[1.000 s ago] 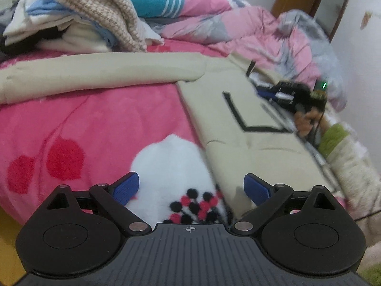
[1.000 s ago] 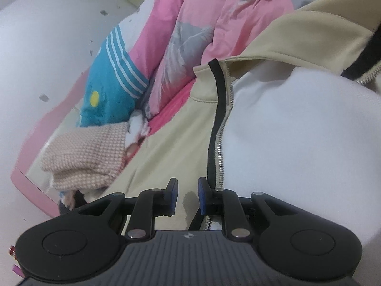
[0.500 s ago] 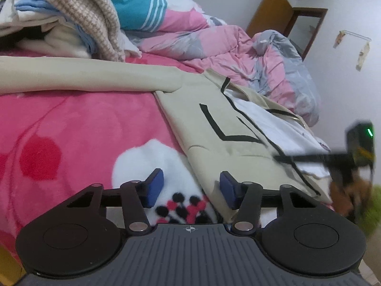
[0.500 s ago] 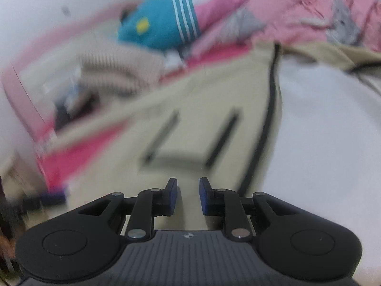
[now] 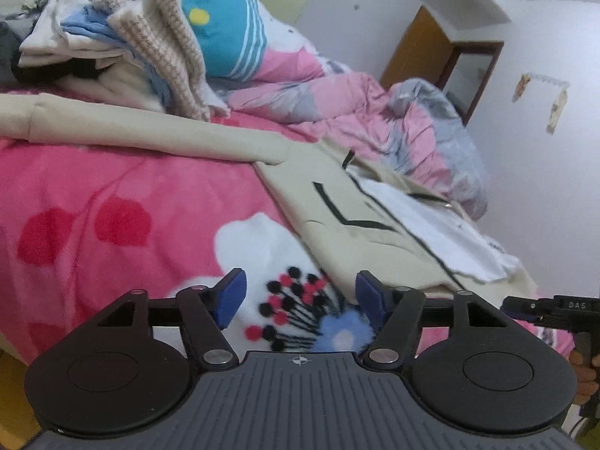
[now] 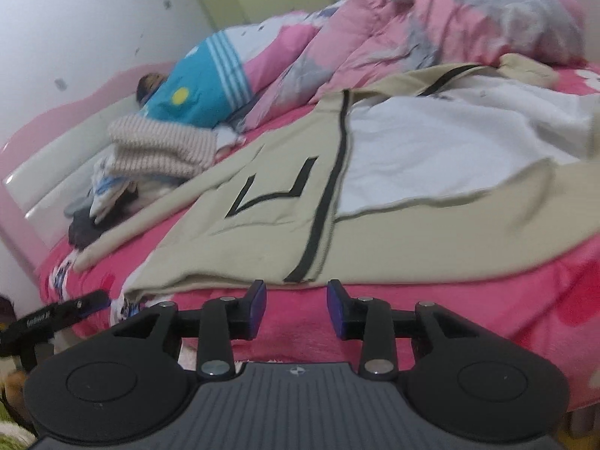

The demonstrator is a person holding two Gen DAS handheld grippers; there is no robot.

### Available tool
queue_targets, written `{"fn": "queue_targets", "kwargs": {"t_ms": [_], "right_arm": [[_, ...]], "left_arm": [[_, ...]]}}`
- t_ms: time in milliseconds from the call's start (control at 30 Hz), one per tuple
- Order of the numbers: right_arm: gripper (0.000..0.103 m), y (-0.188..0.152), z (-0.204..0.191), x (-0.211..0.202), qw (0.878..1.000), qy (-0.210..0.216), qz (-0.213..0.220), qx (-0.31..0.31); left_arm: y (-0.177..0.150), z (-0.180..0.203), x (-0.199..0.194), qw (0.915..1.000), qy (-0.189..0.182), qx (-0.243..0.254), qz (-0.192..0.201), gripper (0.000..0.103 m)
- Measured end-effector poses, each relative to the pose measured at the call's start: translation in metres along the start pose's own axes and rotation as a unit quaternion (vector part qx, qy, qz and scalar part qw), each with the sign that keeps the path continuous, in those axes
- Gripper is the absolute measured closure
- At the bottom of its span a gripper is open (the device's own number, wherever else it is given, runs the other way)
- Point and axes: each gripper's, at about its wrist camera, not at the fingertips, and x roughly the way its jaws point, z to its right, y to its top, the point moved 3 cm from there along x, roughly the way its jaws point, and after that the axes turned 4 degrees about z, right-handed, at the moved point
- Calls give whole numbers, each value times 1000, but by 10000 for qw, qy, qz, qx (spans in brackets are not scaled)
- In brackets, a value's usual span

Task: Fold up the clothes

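Note:
A beige zip jacket with black trim lies spread on the pink blanket, its white lining showing and one sleeve stretched out to the left. My left gripper hovers over the blanket's flower print beside the jacket's lower hem, jaws opening, nothing between them. Just short of the hem near the zip's end sits my right gripper, jaws opening and empty. The right gripper's tip shows at the right edge of the left wrist view.
A heap of folded clothes with a knitted sweater lies at the bed's head. A blue striped pillow and a rumpled pink and grey quilt lie behind the jacket. A wooden cabinet stands by the far wall.
The right gripper swept back from the jacket's collar to the bed's near edge by the hem, its jaws widening. The left gripper narrowed, then widened again, and shifted a little along the blanket.

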Motion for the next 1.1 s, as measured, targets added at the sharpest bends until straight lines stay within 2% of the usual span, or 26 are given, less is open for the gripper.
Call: {"fn": "queue_targets", "kwargs": {"t_ms": [67,133,267,367,533,667,767,867,967,1100], "right_arm": [[65,-4,3,0,9999,109,-113,54],[65,-11,6,5,9997,47,-241,-10],[67,-21,19,28,9986,-246,-475,41],[67,-20,26,37,9987,-124,-468,147],[67,-19,29,37,9988,37,-478,134],[67,-18,27,37,9983,-16,-490,303],[66,-17,25,29,9967,-87,-419,688],[65,-19,24,21,9941,-36,-438,992],[65,-12,15,13,9908,130,-474,1258],[65,-1,-1,6,9866,624,55,1504]], "left_arm": [[-8,8,2,9993,-237,248,-136,35],[-20,10,9,9984,-175,470,-264,30],[-35,-5,31,9984,76,259,-495,32],[-34,-10,38,9985,38,221,-503,31],[-39,-5,34,9969,58,564,-549,30],[-41,-11,34,9980,-18,401,-495,30],[-40,-14,32,9982,-94,265,-532,30],[-33,-18,28,9968,-24,317,-739,30],[-7,-24,18,9946,344,102,-978,30],[31,-29,-14,9971,554,124,-499,27]]}}
